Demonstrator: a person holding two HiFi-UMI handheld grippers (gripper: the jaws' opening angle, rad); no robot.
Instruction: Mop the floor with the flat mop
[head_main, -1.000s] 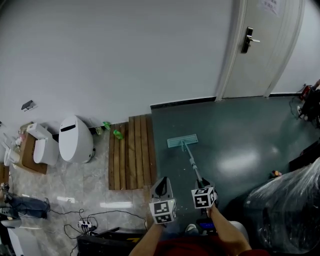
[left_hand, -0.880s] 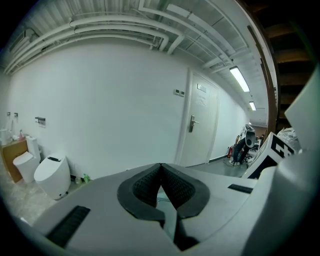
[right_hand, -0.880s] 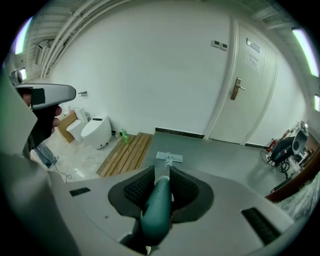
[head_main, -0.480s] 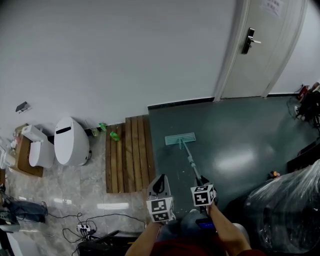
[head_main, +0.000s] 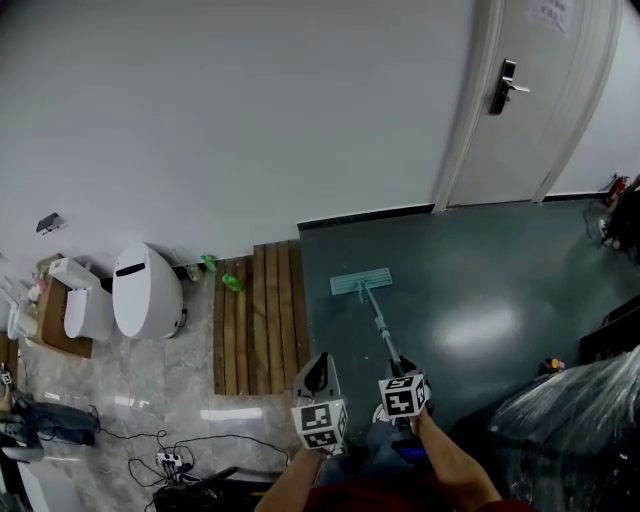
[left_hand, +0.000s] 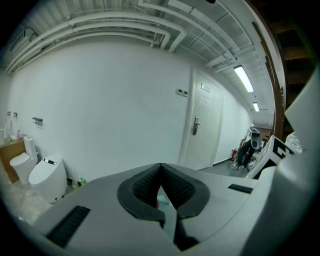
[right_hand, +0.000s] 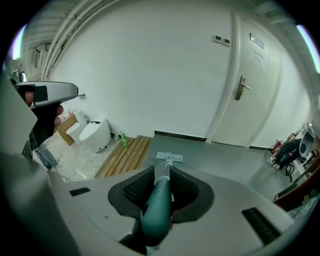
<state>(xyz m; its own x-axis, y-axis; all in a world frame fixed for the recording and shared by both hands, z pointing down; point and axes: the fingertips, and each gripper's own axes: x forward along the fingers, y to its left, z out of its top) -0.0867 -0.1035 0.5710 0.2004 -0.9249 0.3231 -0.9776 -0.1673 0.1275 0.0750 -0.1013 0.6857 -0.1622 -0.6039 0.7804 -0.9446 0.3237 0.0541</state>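
The flat mop lies with its pale teal head (head_main: 361, 283) on the dark green floor (head_main: 480, 270), close to the wooden slat mat. Its pole (head_main: 385, 335) runs back toward me. My right gripper (head_main: 400, 372) is shut on the teal mop handle (right_hand: 156, 210), and the mop head (right_hand: 169, 157) shows beyond its jaws. My left gripper (head_main: 318, 378) hangs to the left of the pole, away from it. In the left gripper view the left gripper (left_hand: 160, 186) has its jaws closed together with nothing between them.
A wooden slat mat (head_main: 260, 315) borders the green floor on the left. A white toilet (head_main: 145, 290) and a second fixture (head_main: 80, 310) stand on the marble floor. A power strip with cables (head_main: 165, 462) lies near my feet. A closed door (head_main: 520, 100) is ahead; a plastic-wrapped object (head_main: 580, 430) is at right.
The view has shifted slightly and the mop head has slid a little to the left and away from me. Both grippers keep their hold and spacing.
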